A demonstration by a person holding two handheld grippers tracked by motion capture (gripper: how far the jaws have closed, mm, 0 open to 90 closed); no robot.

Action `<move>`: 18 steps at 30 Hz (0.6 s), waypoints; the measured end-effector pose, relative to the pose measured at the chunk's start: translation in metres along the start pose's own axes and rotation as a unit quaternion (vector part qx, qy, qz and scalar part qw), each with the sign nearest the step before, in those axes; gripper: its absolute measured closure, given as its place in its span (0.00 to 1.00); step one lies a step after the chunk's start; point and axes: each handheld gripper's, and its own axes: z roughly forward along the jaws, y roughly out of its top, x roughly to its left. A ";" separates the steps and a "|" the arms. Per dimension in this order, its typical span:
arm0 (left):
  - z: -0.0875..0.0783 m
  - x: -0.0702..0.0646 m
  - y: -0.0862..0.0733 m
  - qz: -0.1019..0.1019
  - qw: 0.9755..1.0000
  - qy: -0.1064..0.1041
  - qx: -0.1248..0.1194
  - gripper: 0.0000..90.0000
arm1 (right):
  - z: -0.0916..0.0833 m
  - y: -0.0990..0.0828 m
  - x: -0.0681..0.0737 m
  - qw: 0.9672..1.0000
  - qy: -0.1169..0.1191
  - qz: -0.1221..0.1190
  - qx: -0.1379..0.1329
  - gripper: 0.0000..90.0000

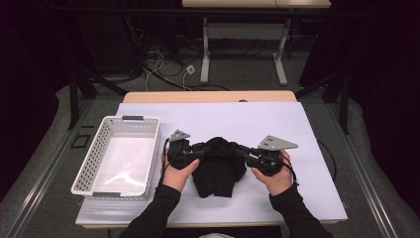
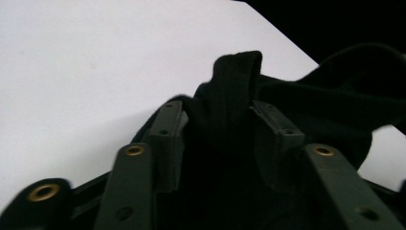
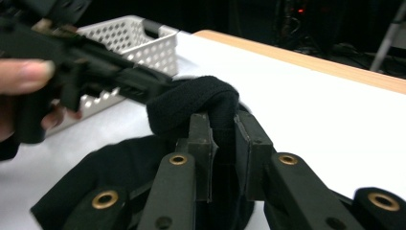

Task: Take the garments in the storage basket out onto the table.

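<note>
Black garment [image 1: 218, 166] sits bunched mid-table on the white mat [image 1: 297, 148], between both hands, white basket [image 1: 119, 156] just left of it. Looks like a fold or tidy-up before it goes in the basket, my read. Right gripper [image 3: 222, 127] is pinching a rolled fold of the cloth, jaws pressed close on it. Left gripper [image 2: 218, 129] has a ridge of cloth between its jaws, but they're partly spread; can't tell if the pads bite. For this step: get the left grip firm before pulling, otherwise the cloth slips out one side. Lift both ends level, keep tension even, don't drag the mat. Keep the left cable [image 1: 163, 158] clear of the basket rim.
</note>
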 end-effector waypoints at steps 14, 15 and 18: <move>0.007 -0.002 0.001 0.028 0.999 0.014 0.007 0.49 | -0.010 -0.004 -0.036 0.997 -0.052 0.063 -0.007 0.87; 0.007 -0.003 0.001 0.030 0.999 0.013 0.009 0.49 | -0.009 -0.005 -0.038 0.996 -0.054 0.064 -0.005 0.87; 0.009 -0.008 0.001 0.041 0.999 0.009 0.012 0.48 | -0.008 -0.007 -0.042 0.996 -0.053 0.074 -0.002 0.87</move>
